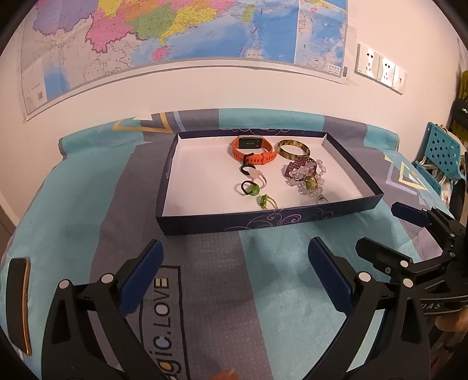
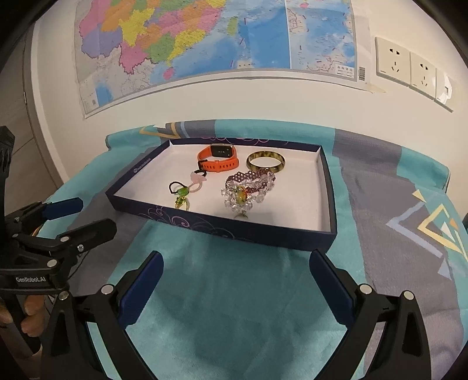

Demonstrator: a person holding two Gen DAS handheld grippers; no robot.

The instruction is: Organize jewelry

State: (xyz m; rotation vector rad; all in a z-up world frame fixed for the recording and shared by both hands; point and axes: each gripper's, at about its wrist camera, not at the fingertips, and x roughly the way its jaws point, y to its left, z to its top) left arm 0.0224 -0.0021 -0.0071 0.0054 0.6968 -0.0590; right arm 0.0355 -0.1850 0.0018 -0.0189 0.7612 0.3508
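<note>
Bed (image 1: pixel 87 187) under teal-and-grey patterned cover, pushed against white wall with map (image 1: pixel 175 26) and sockets (image 2: pixel 409 67).

Navy tray (image 1: pixel 292 214), white inside, flat on cover toward the wall edge, all jewelry inside it.

Left gripper (image 1: pixel 234 271) low over cover, short of tray's near wall, pointed at tray; fingers spread wide, nothing between. Fingertip visible at bottom of left view, thumb and fingers on handle in right view.

Right gripper (image 2: pixel 235 280) same pose off tray's near right corner, fingers spread wide, empty. Level with left gripper, side by side, each seen in the other's camera.

Tray contents, all in right half:
- Orange watch (image 1: pixel 253 150) at far wall, strap buckled.
- Amber bangle (image 1: pixel 293 149) just right of watch, flat.
- Clear and purple bead bracelets (image 1: pixel 304 172) heaped in front of bangle, touching; green-yellow bead on top.
- Black loop with green bead (image 1: pixel 250 188), pink charm (image 1: pixel 257 174) near tray centre.
- Small green ring (image 1: pixel 266 201) by near wall.
- Small metal ring (image 1: pixel 322 199) at near wall, in front of bracelet heap.

Dark phone-like slab (image 1: pixel 17 304) on cover at left edge of bed.
</note>
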